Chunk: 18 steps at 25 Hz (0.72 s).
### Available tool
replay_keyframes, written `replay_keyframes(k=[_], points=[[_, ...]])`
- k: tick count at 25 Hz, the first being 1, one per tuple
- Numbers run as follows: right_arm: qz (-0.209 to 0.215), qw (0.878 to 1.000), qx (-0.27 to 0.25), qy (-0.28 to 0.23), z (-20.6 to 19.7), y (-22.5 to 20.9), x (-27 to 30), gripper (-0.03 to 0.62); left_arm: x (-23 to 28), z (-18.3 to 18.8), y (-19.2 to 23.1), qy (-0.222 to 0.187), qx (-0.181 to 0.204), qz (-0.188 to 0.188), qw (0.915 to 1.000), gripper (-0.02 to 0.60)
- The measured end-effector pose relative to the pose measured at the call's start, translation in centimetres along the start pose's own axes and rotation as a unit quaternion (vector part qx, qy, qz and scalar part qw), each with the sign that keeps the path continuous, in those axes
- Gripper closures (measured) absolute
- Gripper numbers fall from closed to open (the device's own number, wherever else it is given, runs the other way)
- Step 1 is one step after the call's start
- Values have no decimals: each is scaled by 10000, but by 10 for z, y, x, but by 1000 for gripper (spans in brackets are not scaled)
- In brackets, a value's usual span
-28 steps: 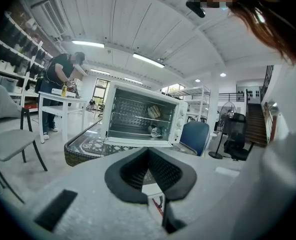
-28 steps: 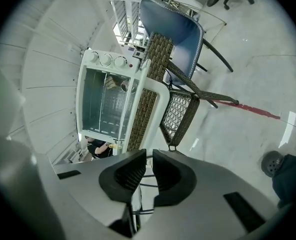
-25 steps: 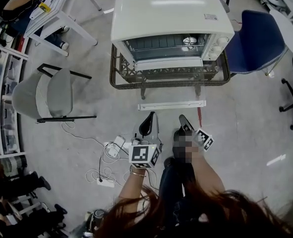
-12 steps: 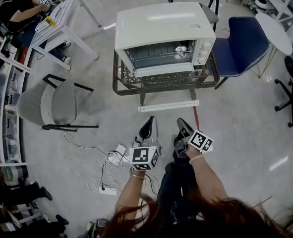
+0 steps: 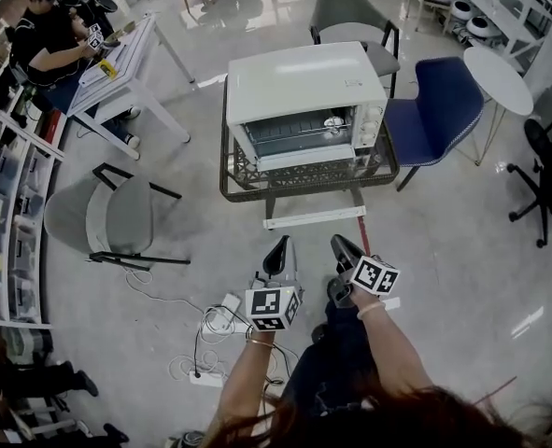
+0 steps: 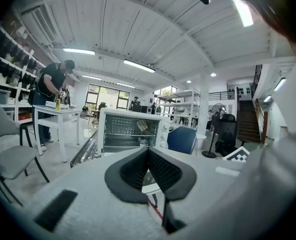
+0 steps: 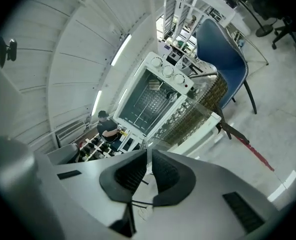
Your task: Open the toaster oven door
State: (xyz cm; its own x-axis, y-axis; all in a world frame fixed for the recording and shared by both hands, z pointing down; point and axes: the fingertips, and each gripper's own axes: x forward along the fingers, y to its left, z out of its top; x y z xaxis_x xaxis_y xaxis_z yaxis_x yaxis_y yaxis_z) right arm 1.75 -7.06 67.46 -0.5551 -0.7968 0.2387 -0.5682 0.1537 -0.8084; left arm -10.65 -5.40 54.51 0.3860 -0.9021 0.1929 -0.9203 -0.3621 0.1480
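Above the floor, well apart from the boxy white toaster oven (image 5: 304, 82) on its wicker-and-glass worktop (image 5: 247, 189): left claw (image 6: 148, 151) pressed shut, right claw (image 7: 149, 151) just closing to a thin slit, both empty. Likely to skid off the smooth, glass-paned door (image 5: 290, 140), not yet opened, or to drag the metal box across the slick worktop if pulled hard.
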Motion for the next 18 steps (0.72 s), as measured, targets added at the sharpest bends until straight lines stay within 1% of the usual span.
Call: replay_keyframes(k=[6, 12, 18], points=[[-64, 9989, -465, -26, 15, 27, -17, 572, -15, 19, -6, -38, 68, -68, 9999, 569], [-72, 9969, -763, -178, 26, 55, -31, 574, -29, 42, -12, -164, 158, -195, 9996, 569], [-109, 9932, -1105, -337, 39, 81, -44, 579, -40, 64, -16, -292, 199, -202, 9992, 569]])
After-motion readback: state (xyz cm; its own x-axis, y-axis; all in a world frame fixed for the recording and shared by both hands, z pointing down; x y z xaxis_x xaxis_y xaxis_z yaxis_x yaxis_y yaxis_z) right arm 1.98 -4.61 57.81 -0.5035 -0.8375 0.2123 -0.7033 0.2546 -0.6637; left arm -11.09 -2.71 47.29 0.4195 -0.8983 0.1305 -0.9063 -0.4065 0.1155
